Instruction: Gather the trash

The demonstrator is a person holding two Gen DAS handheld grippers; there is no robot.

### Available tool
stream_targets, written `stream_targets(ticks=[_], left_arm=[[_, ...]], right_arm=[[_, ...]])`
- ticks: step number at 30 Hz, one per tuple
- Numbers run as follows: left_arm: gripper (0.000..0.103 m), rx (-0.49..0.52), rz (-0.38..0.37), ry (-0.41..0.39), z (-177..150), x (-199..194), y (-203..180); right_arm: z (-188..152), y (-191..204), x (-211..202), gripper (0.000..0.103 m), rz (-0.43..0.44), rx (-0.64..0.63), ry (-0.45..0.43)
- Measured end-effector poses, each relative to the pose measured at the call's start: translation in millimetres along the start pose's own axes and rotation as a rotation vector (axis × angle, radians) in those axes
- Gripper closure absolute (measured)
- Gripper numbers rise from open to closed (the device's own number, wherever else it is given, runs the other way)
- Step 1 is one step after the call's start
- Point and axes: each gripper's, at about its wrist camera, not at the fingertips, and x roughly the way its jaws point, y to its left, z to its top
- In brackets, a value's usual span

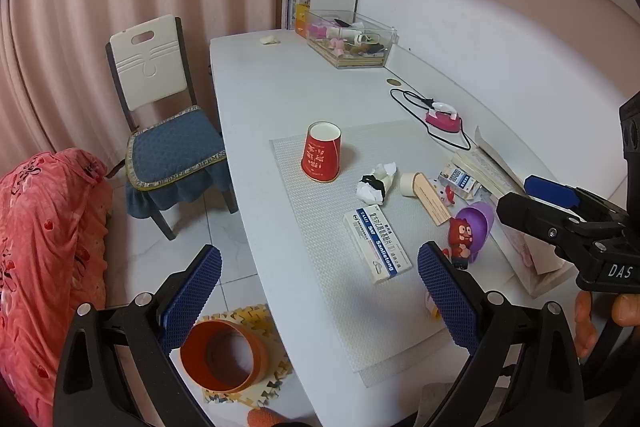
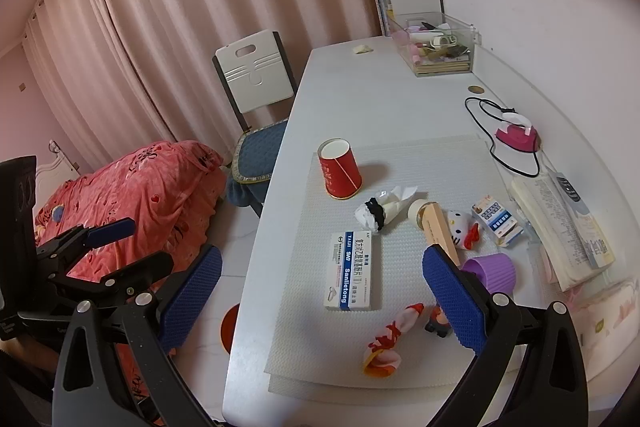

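Approach stage. Your left gripper [image 1: 320, 301] and right gripper [image 2: 322, 291] both hang spread and empty. The crumpled tissue [image 1: 377, 183] lies mid-mat beside the red cup [image 1: 321, 157]; descend on it next.

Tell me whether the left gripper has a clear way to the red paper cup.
Probably yes. The left gripper hangs open above the desk's near edge, and the red paper cup stands upside down alone on the mat, nothing between them; the crumpled tissue lies off to its right.
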Motion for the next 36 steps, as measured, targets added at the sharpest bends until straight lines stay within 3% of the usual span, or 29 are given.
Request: stream_targets(ticks=[36], left_arm=[[0.006,0.002,0.005,0.009,-11,-1,1]], right_arm=[[-3,3,0,0.005,0.006,-0.002,0.004]])
